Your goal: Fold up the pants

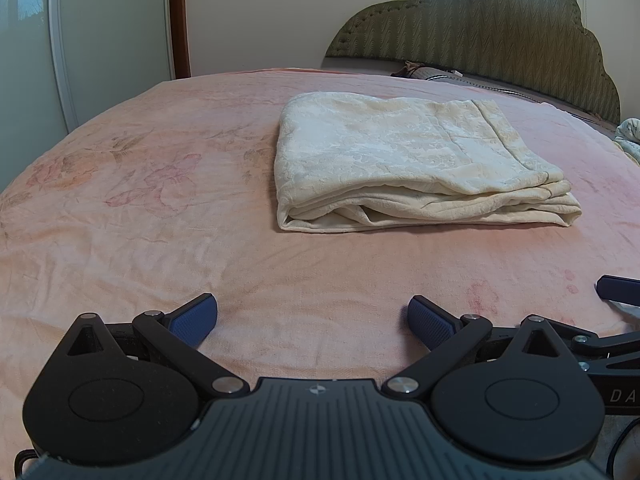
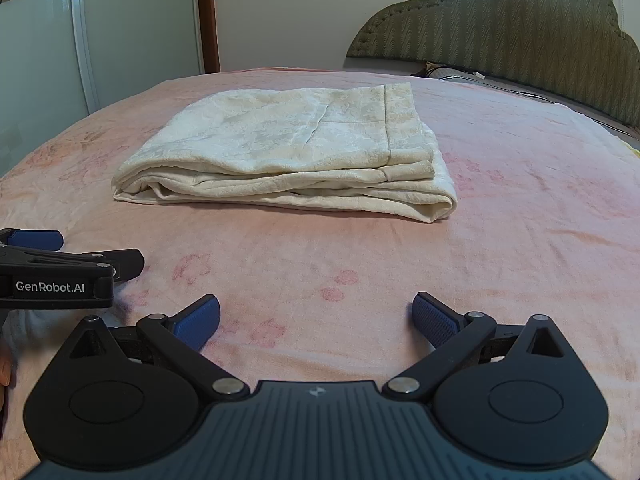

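Observation:
The cream, floral-textured pants [image 1: 404, 160] lie folded into a flat rectangular stack on the pink bedspread [image 1: 160, 220], ahead of both grippers. In the right wrist view the same pants [image 2: 288, 152] sit ahead and slightly left. My left gripper [image 1: 313, 320] is open, low over the bedspread, well short of the pants, with nothing between its blue pads. My right gripper [image 2: 316, 318] is open too and holds nothing. The left gripper's side [image 2: 56, 276] shows at the left edge of the right wrist view, and a blue pad of the right gripper [image 1: 618, 288] shows at the right edge of the left wrist view.
A green padded headboard [image 1: 480, 24] stands at the bed's far right, with pillows [image 1: 440, 74] at its foot. A white wardrobe [image 1: 80, 40] and a brown door frame [image 1: 178, 16] stand beyond the bed's left edge. Another light cloth [image 1: 630, 136] lies at the far right.

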